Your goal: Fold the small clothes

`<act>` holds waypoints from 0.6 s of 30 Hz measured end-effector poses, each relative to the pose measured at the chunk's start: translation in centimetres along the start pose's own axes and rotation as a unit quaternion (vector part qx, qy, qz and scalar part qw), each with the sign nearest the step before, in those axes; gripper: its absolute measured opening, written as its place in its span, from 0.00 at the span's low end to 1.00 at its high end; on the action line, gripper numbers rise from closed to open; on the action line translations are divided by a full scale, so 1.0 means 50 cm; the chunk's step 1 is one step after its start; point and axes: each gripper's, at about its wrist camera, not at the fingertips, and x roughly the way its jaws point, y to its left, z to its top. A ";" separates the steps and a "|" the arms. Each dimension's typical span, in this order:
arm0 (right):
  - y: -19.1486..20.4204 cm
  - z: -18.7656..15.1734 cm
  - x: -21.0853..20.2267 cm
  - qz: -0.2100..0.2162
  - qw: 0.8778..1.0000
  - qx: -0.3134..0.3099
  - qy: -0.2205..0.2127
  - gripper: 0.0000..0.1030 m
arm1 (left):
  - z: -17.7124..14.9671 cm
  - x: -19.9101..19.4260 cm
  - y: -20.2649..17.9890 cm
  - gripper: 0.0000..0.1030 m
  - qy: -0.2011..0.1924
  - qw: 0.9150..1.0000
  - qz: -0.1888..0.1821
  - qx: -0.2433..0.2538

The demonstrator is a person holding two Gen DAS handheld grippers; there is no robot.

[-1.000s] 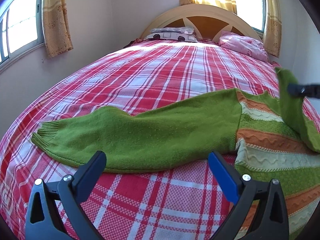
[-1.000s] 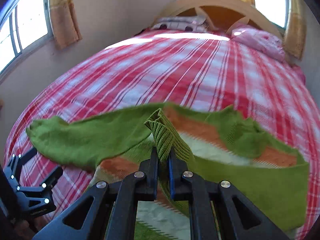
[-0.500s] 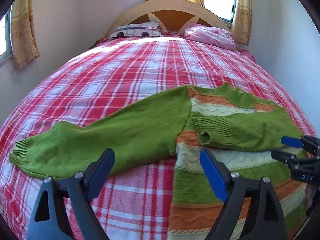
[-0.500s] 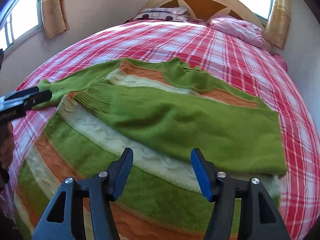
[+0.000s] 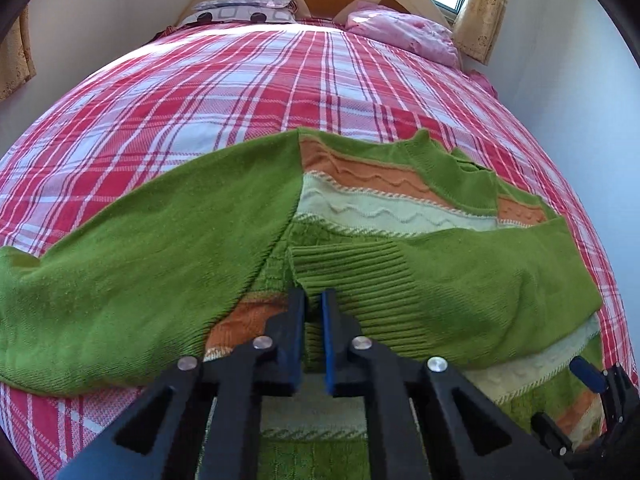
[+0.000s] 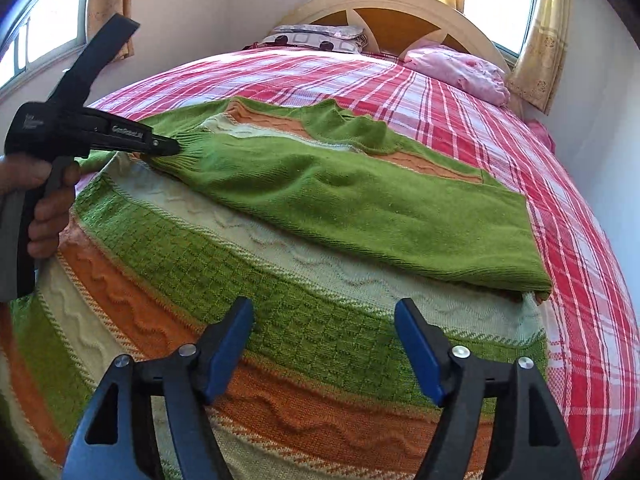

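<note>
Left wrist view puts your left gripper (image 5: 314,308) nearest the lens, its two blue pads drawn almost together around the ribbed cuff (image 5: 348,270) of the sleeve that lies folded across the sweater's front; a thin slit remains between them, and from this angle it looks like they are pinching the knit, though the contact point itself is hard to make out. Just beyond the tips, the green, orange and cream striped sweater (image 5: 384,208) lies flat on the bed (image 5: 240,80), chest up, collar towards the headboard. Its other sleeve (image 5: 132,252) stretches out to the left over the red plaid bedspread. Your right gripper (image 5: 592,376) shows at the lower right edge, over the sweater's hem side.

In the right wrist view, your right gripper (image 6: 324,344) hangs above the lower stripes of the sweater (image 6: 280,312) with its jaws spread wide and nothing between them. Farther on, the folded sleeve (image 6: 360,200) runs across the body from the right shoulder to the left, where your left gripper (image 6: 160,146) meets its cuff, with your left hand (image 6: 44,200) wrapped around the handle. Past the sweater, a patterned pillow (image 6: 316,38) and a pink pillow (image 6: 460,70) rest against the wooden headboard (image 6: 400,12), with curtains (image 6: 544,32) beside the windows.
</note>
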 end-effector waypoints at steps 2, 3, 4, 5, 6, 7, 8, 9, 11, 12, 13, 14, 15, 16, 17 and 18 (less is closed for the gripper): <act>-0.009 -0.001 0.004 0.008 1.000 0.012 0.003 0.76 | -0.004 -0.011 0.000 0.04 -0.017 1.000 0.006 0.006; -0.013 -0.003 0.004 0.012 1.000 0.017 0.004 0.77 | -0.003 -0.015 0.003 0.04 -0.021 1.000 0.005 0.006; -0.015 -0.004 0.005 0.015 1.000 0.022 0.005 0.78 | -0.004 -0.025 0.006 0.03 -0.027 1.000 0.005 0.004; -0.017 -0.004 0.005 0.017 1.000 0.025 0.006 0.78 | 0.000 -0.029 0.010 0.03 -0.031 1.000 0.004 0.003; -0.016 -0.005 0.005 0.017 1.000 0.026 0.006 0.79 | 0.003 -0.038 0.015 0.00 -0.038 0.999 0.003 -0.002; -0.015 -0.005 0.005 0.015 1.000 0.025 0.006 0.79 | 0.004 -0.049 0.021 0.00 -0.045 0.999 0.005 -0.006; -0.013 -0.006 0.005 0.014 1.000 0.024 0.005 0.79 | 0.010 -0.055 0.027 0.00 -0.051 0.999 0.010 -0.008; -0.011 -0.007 0.004 0.011 1.000 0.022 0.005 0.79 | 0.012 -0.063 0.033 0.00 -0.058 0.998 0.011 -0.013; -0.008 -0.007 0.004 0.006 1.000 0.019 0.004 0.80 | 0.013 -0.068 0.045 0.00 -0.059 0.998 0.009 -0.018; -0.007 -0.008 0.004 0.003 1.000 0.018 0.004 0.80 | 0.012 -0.065 0.048 0.00 -0.057 0.998 0.011 -0.019; -0.005 -0.008 0.004 0.000 1.000 0.017 0.005 0.81 | 0.008 -0.063 0.049 0.00 -0.054 0.998 0.002 -0.017; -0.003 -0.008 0.003 -0.004 1.000 0.015 0.005 0.81 | 0.007 -0.058 0.045 0.00 -0.053 0.998 -0.002 -0.016; -0.001 -0.008 0.002 -0.008 1.000 0.013 0.004 0.82 | 0.004 -0.054 0.042 0.02 -0.049 0.999 0.001 -0.021; 0.001 -0.008 0.002 -0.011 1.000 0.011 0.003 0.82 | 0.003 -0.048 0.041 0.05 -0.041 0.999 -0.002 -0.029; 0.002 -0.009 0.000 -0.015 1.000 0.008 0.002 0.82 | 0.004 -0.041 0.040 0.15 -0.034 0.999 -0.011 -0.035; 0.005 -0.009 -0.001 -0.019 1.000 0.006 0.001 0.82 | 0.005 -0.035 0.037 0.33 -0.028 0.999 -0.019 -0.041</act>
